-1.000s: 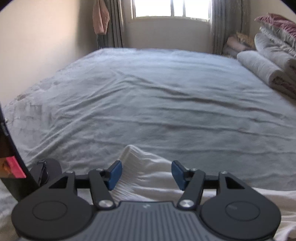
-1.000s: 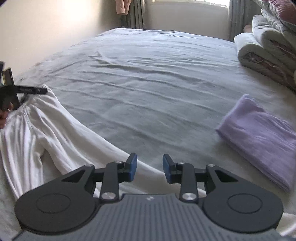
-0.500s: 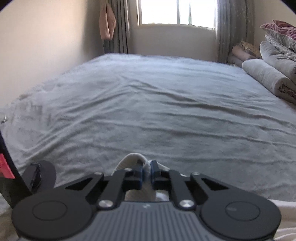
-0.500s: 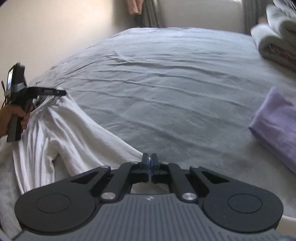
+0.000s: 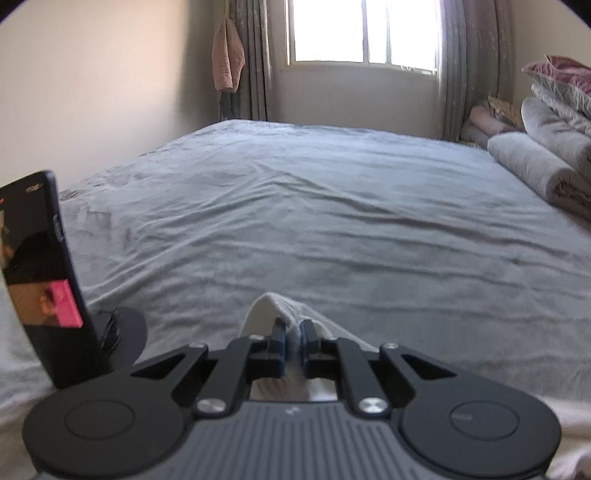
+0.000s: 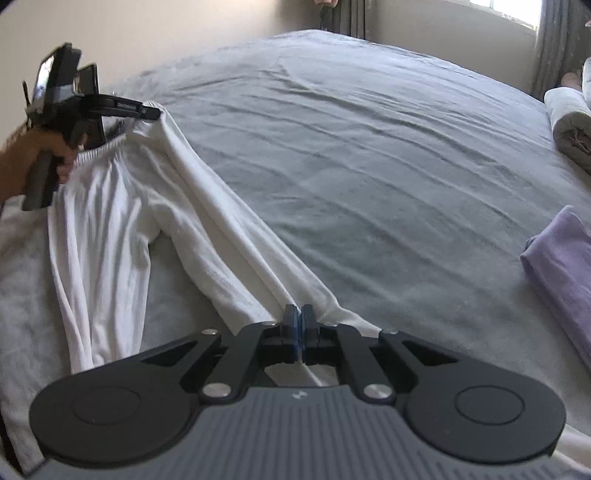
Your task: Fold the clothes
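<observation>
white trousers | spread lengthwise on the grey bed, creased | elastic waistband corner pinched and raised at far left | one leg stretched taut to the near hem | other leg lying slack alongside

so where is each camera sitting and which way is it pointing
Left wrist view: sits on the left gripper, low over the bed, facing the window; its fingers pinch the white trousers; no hand shows.
Right wrist view: sits on the right gripper, looking across the bed and leftward along the white trousers it clamps; the person's hand and the left gripper show.
Shared: bed, trousers, left gripper.
</observation>
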The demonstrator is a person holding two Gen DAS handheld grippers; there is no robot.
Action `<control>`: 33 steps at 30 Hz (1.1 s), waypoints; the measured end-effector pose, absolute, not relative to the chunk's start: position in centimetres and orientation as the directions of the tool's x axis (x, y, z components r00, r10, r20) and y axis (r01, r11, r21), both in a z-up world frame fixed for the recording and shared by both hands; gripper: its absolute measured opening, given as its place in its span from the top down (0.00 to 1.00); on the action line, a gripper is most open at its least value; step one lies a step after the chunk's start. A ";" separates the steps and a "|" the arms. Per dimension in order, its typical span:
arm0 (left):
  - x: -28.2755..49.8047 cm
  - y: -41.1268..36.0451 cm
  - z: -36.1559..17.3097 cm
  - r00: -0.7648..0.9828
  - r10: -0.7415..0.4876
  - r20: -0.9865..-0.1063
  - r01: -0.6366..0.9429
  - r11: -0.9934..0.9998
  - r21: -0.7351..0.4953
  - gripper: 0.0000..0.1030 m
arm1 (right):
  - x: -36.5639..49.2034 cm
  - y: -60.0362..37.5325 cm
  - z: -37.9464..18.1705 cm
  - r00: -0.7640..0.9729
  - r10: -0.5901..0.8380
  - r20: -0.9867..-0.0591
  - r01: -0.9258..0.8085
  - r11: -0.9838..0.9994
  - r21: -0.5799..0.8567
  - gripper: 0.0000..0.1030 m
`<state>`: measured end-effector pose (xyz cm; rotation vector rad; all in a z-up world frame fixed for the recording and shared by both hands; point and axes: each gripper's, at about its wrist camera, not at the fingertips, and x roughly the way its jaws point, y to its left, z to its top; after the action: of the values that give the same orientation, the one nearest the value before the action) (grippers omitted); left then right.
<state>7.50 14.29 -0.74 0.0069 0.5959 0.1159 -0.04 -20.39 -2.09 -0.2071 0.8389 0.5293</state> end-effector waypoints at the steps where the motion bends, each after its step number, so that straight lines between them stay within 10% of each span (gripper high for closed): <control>1: 7.2 14.3 -0.9 0.818 0.118 -0.564 -0.109 0.993 0.050 0.93 | 0.0 -20.4 -2.1 0.546 0.362 -0.756 -0.519 0.854 0.035 0.91; 17: 6.1 15.5 -2.0 0.803 0.133 -0.582 -0.134 0.990 0.041 0.93 | 1.5 -22.3 -1.3 0.575 0.366 -0.732 -0.438 0.893 0.103 0.69; 20: 6.0 15.6 -1.9 0.808 0.135 -0.574 -0.139 0.990 0.037 0.93 | 1.0 -22.1 -1.3 0.601 0.353 -0.717 -0.449 0.891 0.062 0.96; 23: 6.1 15.9 -1.5 0.814 0.117 -0.569 -0.135 0.991 0.011 0.92 | 0.4 -21.9 -1.3 0.627 0.341 -0.700 -0.459 0.888 0.021 0.97; 33: 9.8 17.3 0.4 0.800 0.050 -0.598 -0.106 0.993 -0.058 0.52 | 1.3 -21.9 -0.5 0.708 0.288 -0.645 -0.394 0.919 -0.021 0.98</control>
<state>9.78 17.35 0.42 -0.0904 0.6382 0.0840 1.27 -21.90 -0.54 -0.1618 0.6870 0.3806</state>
